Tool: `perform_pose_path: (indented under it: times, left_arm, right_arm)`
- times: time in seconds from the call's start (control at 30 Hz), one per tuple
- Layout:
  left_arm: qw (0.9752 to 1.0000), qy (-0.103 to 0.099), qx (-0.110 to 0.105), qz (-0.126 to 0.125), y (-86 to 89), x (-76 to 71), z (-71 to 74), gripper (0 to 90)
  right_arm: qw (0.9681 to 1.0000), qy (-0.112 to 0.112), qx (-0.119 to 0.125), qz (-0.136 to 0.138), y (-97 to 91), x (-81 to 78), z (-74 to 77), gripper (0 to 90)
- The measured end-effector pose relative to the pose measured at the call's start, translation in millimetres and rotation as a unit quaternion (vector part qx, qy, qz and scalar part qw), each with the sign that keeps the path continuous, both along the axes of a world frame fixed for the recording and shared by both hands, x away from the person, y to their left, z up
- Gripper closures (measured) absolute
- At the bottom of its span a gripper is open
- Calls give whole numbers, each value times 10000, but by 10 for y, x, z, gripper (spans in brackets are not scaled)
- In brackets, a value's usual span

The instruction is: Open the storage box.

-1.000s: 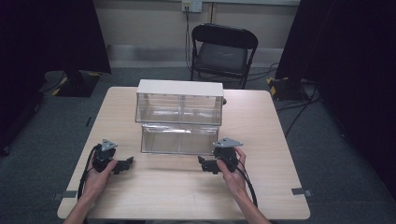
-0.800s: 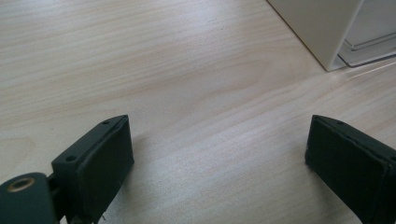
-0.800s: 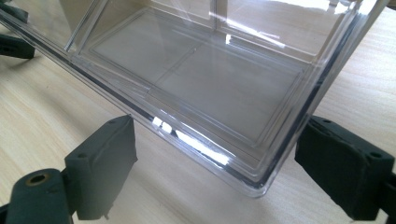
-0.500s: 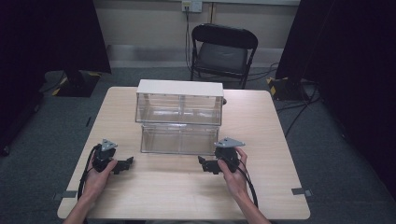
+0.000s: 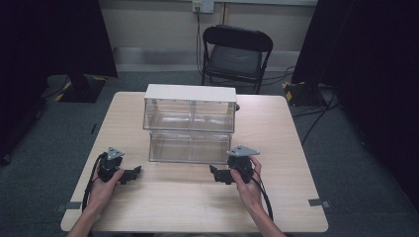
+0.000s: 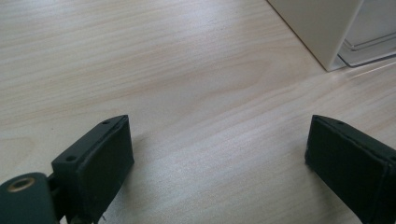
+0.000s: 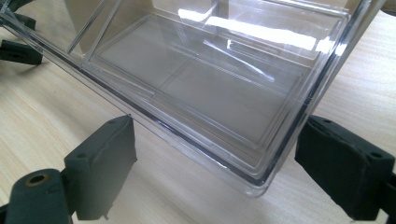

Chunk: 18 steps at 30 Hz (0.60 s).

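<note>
A clear plastic drawer cabinet (image 5: pixel 190 106) with a white top stands mid-table. Its lower clear drawer (image 5: pixel 190 146) is pulled out toward me and looks empty. My left gripper (image 5: pixel 132 174) rests low on the table, left of the drawer front, pointing right. In the left gripper view, the left gripper (image 6: pixel 219 140) is open over bare wood, with the cabinet's white corner (image 6: pixel 322 28) ahead to the right. My right gripper (image 5: pixel 214 173) lies at the drawer's front right, pointing left. In its own view, the right gripper (image 7: pixel 215 154) is open, and the drawer's corner (image 7: pixel 261 182) sits just ahead between the jaws.
The light wooden table (image 5: pixel 276 128) has bare room on both sides of the cabinet and along the front edge. A black folding chair (image 5: pixel 236 49) stands behind the table. Dark curtains flank the room. Tape marks (image 5: pixel 316 202) sit near the front corners.
</note>
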<state>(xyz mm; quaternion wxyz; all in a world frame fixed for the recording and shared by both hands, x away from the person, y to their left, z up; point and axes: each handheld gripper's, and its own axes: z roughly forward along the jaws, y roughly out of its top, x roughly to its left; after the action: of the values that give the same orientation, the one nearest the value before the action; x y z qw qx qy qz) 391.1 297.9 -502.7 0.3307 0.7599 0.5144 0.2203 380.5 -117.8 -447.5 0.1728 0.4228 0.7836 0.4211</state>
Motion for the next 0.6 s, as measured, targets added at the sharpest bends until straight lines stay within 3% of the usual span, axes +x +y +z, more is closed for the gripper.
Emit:
perform_pose_path:
  times: [0.6]
  left_arm:
    - [10000, 0, 0, 0, 0, 0, 0, 71]
  right_arm:
    - [9999, -141, 65, -6, -5, -29, 75, 106]
